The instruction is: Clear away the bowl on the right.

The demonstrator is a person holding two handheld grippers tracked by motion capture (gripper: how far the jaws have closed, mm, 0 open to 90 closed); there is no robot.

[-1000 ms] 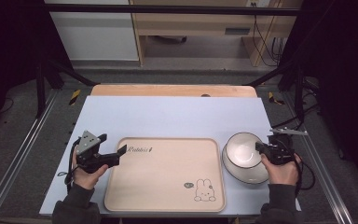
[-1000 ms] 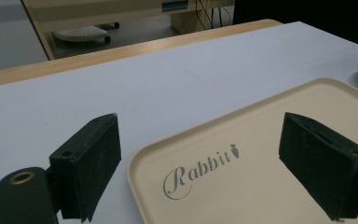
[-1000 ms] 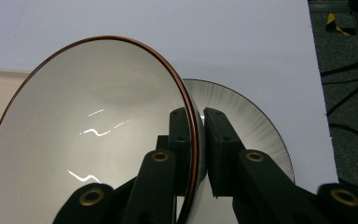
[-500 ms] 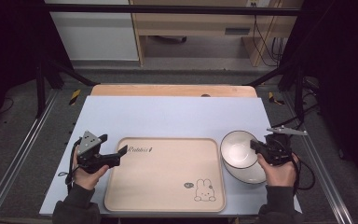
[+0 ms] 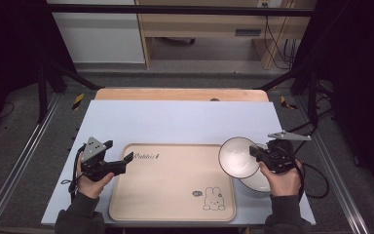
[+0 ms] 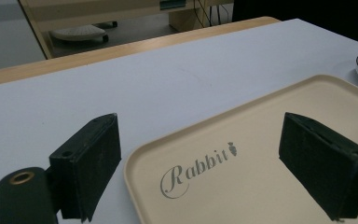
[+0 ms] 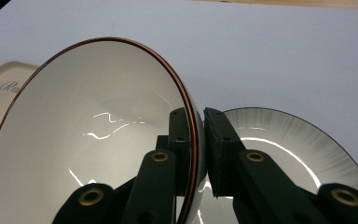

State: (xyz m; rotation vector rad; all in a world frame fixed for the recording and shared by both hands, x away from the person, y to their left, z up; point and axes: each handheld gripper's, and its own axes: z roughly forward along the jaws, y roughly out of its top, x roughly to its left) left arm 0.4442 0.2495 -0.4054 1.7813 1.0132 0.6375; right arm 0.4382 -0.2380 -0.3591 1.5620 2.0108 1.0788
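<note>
A white bowl (image 5: pixel 236 157) with a thin brown rim hangs tilted on its side, partly over the right edge of the beige rabbit tray (image 5: pixel 170 183). My right gripper (image 5: pixel 254 153) is shut on the bowl's rim. In the right gripper view one jaw is inside the bowl (image 7: pixel 88 140) and one outside, at the gripper's tips (image 7: pixel 200 140). A white ribbed plate (image 5: pixel 259 184) with a dark rim lies on the table below; it is also in the right gripper view (image 7: pixel 284 140). My left gripper (image 5: pixel 121 152) is open and low at the tray's near-left corner, with the tray (image 6: pixel 261 126) between its jaws (image 6: pixel 200 163).
The tray and plate sit on a pale blue mat (image 5: pixel 185 122) on a wooden table (image 5: pixel 180 94). A rabbit drawing (image 5: pixel 213 199) marks the tray's near-right corner, and the word "Rabbit" (image 6: pixel 198 168) its left end. The metal frame rails (image 5: pixel 14 161) run along both sides.
My right gripper has lifted the bowl off the plate, tipped it on edge and carried it left toward the tray. The left gripper has stayed put.
</note>
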